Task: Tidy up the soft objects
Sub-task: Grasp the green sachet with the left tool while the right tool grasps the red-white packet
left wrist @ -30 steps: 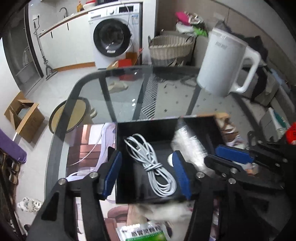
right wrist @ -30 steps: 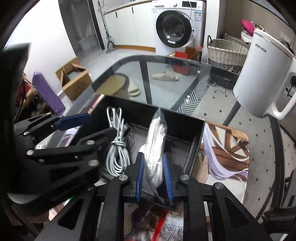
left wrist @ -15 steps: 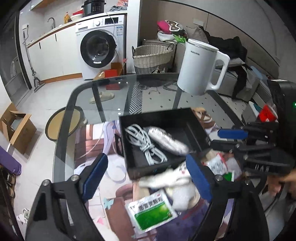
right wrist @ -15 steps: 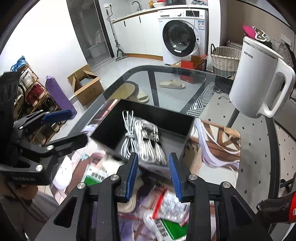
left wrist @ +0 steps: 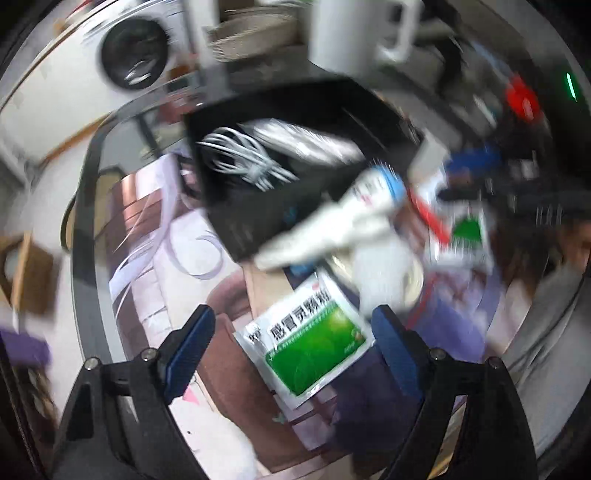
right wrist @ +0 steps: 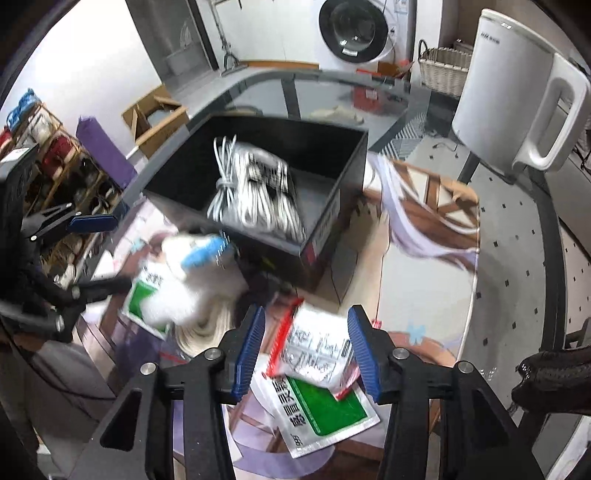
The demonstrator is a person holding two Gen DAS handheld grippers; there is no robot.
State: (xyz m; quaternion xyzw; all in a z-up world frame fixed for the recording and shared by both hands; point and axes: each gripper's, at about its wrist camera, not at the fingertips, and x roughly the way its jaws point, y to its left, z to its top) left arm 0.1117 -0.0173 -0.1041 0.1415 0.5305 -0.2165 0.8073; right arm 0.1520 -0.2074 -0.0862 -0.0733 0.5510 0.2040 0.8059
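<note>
A black box (left wrist: pixel 258 206) (right wrist: pixel 332 192) on the glass table holds a white cable coil (left wrist: pixel 243 158) (right wrist: pixel 225 177) and a clear bag of white cord (left wrist: pixel 314 144) (right wrist: pixel 266 192). My left gripper (left wrist: pixel 291 354) is open and empty over a green-and-white sachet (left wrist: pixel 314 343). My right gripper (right wrist: pixel 306 354) is open and empty over a red-edged clear packet (right wrist: pixel 317 350) lying on another green sachet (right wrist: pixel 325 413). A white soft item with a blue end (left wrist: pixel 351 210) (right wrist: pixel 195 273) lies in front of the box. The left wrist view is blurred.
A white kettle (right wrist: pixel 513 92) stands at the table's back right. A printed mat (right wrist: pixel 424 258) covers the table under the box. More sachets (left wrist: pixel 465 236) lie to the right in the left wrist view. A washing machine (right wrist: pixel 354 29) and wicker basket (right wrist: pixel 443 70) stand beyond.
Both grippers have pulled back from the box and lowered toward the sachets in front. The right gripper let go of the bag of cord, which now lies in the box, and opened wider.
</note>
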